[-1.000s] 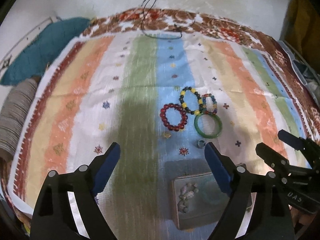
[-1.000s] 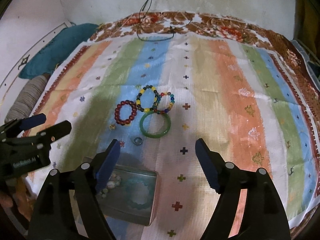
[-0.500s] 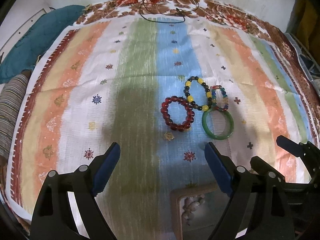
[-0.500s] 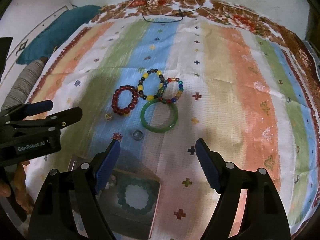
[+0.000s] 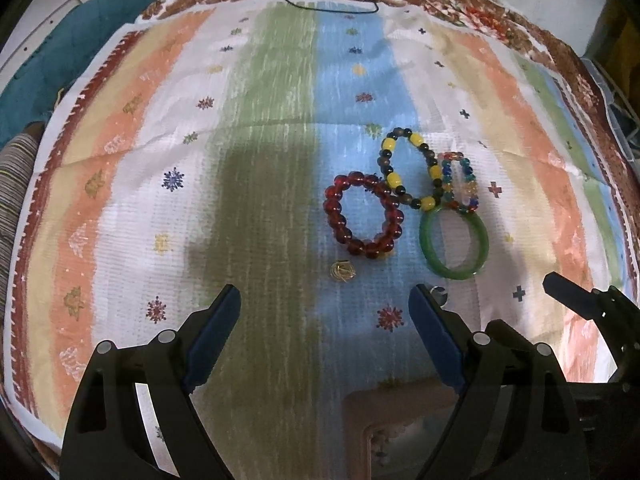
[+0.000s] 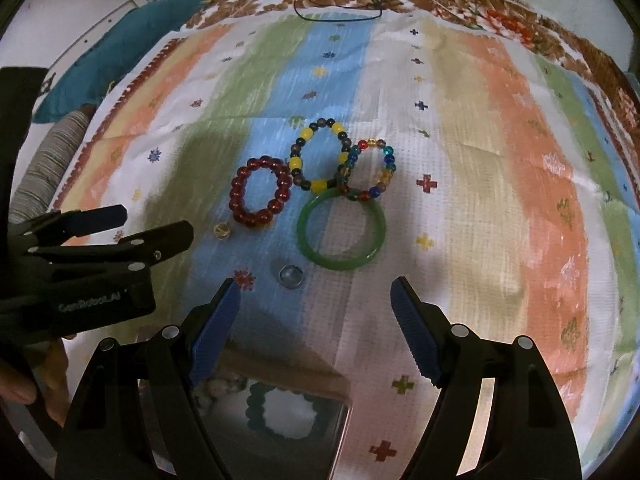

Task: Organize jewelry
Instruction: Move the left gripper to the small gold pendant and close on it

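On the striped cloth lie a red bead bracelet, a dark-and-yellow bead bracelet, a multicoloured bead bracelet and a green bangle. A small gold ring and a clear ring lie nearer me. My left gripper hovers open just short of the gold ring, nothing between its fingers. My right gripper is open too, below the green bangle. A jewelry box holding beaded pieces sits under both grippers.
The striped cloth covers the surface, with a brown flowered border at the back. A black cord lies at the far edge. A teal cushion and a striped roll sit at the left.
Both grippers have come down and forward toward the bracelets, which now look larger and nearer. The jewelry box has slid toward the bottom edge of both views.
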`<action>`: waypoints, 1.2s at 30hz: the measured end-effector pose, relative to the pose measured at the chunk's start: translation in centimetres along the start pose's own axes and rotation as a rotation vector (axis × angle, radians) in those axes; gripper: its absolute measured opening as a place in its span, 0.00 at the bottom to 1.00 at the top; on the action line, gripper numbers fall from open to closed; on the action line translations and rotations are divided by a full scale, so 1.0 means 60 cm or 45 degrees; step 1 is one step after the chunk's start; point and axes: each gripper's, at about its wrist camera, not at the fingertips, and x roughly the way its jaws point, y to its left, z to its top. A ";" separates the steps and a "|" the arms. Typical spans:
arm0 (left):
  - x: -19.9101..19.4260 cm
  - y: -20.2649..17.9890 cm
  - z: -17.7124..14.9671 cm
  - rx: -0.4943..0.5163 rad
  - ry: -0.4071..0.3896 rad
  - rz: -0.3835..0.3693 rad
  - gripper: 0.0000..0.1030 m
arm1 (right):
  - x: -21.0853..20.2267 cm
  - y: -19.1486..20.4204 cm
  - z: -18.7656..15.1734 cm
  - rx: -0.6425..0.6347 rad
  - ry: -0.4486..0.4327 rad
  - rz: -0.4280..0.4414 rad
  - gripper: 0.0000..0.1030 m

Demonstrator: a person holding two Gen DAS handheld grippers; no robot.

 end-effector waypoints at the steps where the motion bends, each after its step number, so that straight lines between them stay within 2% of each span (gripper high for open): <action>1: 0.005 0.002 0.002 -0.007 0.009 -0.002 0.82 | 0.003 0.002 0.001 -0.007 0.003 -0.001 0.75; 10: 0.041 0.008 0.016 -0.022 0.058 -0.026 0.81 | 0.033 0.005 0.008 -0.008 0.062 -0.001 0.75; 18: 0.069 -0.001 0.020 0.015 0.094 -0.023 0.79 | 0.062 0.006 0.016 0.012 0.117 0.013 0.75; 21: 0.080 -0.001 0.023 0.023 0.113 -0.014 0.71 | 0.071 0.005 0.017 0.018 0.141 0.019 0.66; 23: 0.089 -0.002 0.024 0.034 0.132 -0.009 0.59 | 0.077 0.004 0.018 0.027 0.155 0.028 0.65; 26: 0.099 -0.008 0.026 0.074 0.138 0.017 0.55 | 0.083 0.005 0.018 0.025 0.170 0.031 0.64; 28: 0.103 -0.012 0.026 0.094 0.141 0.020 0.55 | 0.086 0.008 0.018 0.018 0.183 0.042 0.56; 33: 0.110 -0.018 0.029 0.106 0.144 0.012 0.51 | 0.095 0.018 0.023 -0.002 0.196 0.043 0.49; 36: 0.112 -0.019 0.034 0.103 0.144 0.014 0.47 | 0.105 0.020 0.021 -0.002 0.217 0.046 0.40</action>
